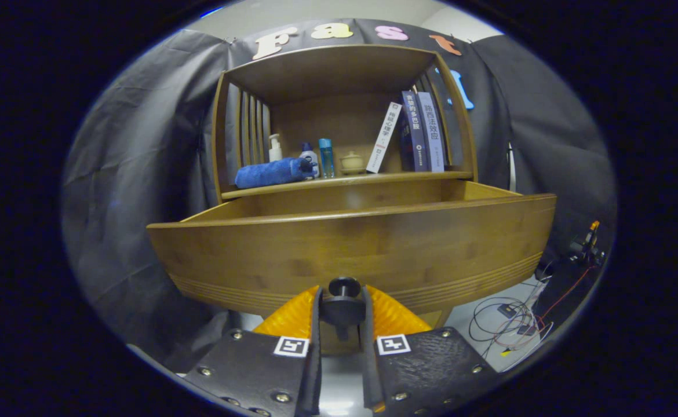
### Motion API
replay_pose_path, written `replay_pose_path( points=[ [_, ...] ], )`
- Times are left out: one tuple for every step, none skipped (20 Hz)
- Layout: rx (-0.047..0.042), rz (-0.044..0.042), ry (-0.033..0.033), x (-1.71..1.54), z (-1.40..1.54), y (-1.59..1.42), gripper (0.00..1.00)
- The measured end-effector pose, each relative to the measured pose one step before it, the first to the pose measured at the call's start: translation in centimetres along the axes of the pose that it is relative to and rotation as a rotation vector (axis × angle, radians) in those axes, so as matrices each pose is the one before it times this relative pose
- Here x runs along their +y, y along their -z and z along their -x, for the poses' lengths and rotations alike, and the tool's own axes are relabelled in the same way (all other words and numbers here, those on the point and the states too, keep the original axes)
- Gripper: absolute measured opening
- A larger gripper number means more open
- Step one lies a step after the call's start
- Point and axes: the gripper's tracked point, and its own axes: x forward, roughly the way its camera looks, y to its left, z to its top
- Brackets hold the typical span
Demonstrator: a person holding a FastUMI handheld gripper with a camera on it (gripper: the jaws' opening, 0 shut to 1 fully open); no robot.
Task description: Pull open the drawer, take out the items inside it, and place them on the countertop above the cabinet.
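The tool [343, 310] pinches the dark knob [343, 288] at the front panel's lower middle, for pulling; the wooden drawer [350, 255] stands pulled out below the worktop [345, 179].

Black cloth [136, 174] drapes the booth behind a wooden shelf unit [339, 75]; loose cables [507, 324] lie on the pale floor [478, 315]

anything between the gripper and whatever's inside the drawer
Yes: the drawer front rises ahead of the hand-held gripper, which is shut on the drawer knob. It hides the drawer's inside, so its contents cannot be seen.
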Motion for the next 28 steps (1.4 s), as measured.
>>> replay_pose_path(
  points=[
    [0.01633, 0.01597, -0.00948, -0.107, -0.01, 0.246, 0.28],
    [0.02141, -0.00836, -0.01348, -0.092, 0.008, 0.128, 0.28],
    [0.01666, -0.02743, -0.00948, 0.151, 0.128, 0.126, 0.33],
    [-0.02828, -0.02458, 0.01592, -0.448, 0.912, -1.03, 0.37],
    [-0.02904, -0.009, 0.00546, -0.167, 0.159, -1.06, 0.53],
    [-0.0135, 0.00416, 0.01538, -0.282, 0.31, -0.75, 0.69],
    [-0.00571, 0.01842, -0.0035, 0.031, 0.586, -0.723, 0.85],
    [-0.00433, 0.02424, 0.00508, -0.06, 0.372, -0.794, 1.0],
    [-0.00451, 0.02063, 0.01424, -0.193, 0.336, -0.848, 1.0],
    [-0.00569, 0.01491, 0.0079, -0.035, 0.186, -0.967, 1.0],
    [-0.00418, 0.00705, 0.01656, -0.261, 0.027, -1.005, 1.0],
    [-0.01381, -0.00072, 0.00454, -0.074, -0.17, -1.244, 1.0],
    [-0.008, -0.00464, -0.00548, 0.293, -0.105, -1.07, 1.0],
    [-0.0066, -0.00974, -0.00784, 0.237, -0.245, -1.173, 1.0],
    [-0.01532, -0.00625, -0.00347, 0.154, -0.367, -1.206, 1.0],
    [-0.00621, 0.0018, 0.00522, -0.049, -0.677, -1.088, 1.0],
    [0.00001, 0.00514, 0.00466, -0.184, -0.906, -0.758, 1.0],
    [0.00983, 0.00691, 0.00367, 0.045, -0.96, -0.581, 1.0],
    [0.01875, 0.00613, 0.0037, 0.053, -0.737, -0.178, 1.0],
    [0.0159, 0.00131, -0.00128, 0.296, -0.825, -0.224, 1.0],
    [0.02071, -0.00138, -0.00548, 0.455, -0.908, -0.057, 1.0],
    [0.02853, -0.0002, -0.01057, 0.381, -1.341, 0.255, 1.0],
    [0.04114, 0.00794, -0.02156, 0.663, -1.175, 0.513, 1.0],
    [0.03995, 0.01356, -0.01106, 0.513, -1.028, 0.559, 1.0],
    [0.04001, 0.02792, -0.00546, 0.243, -0.969, 0.488, 1.0],
    [0.03471, 0.02744, 0.00225, 0.192, -0.995, 0.517, 1.0],
    [0.04285, 0.03029, 0.00658, -0.061, -0.86, 0.581, 1.0],
    [0.0482, 0.02779, 0.00274, 0.313, -0.74, 0.832, 1.0]
  ],
)
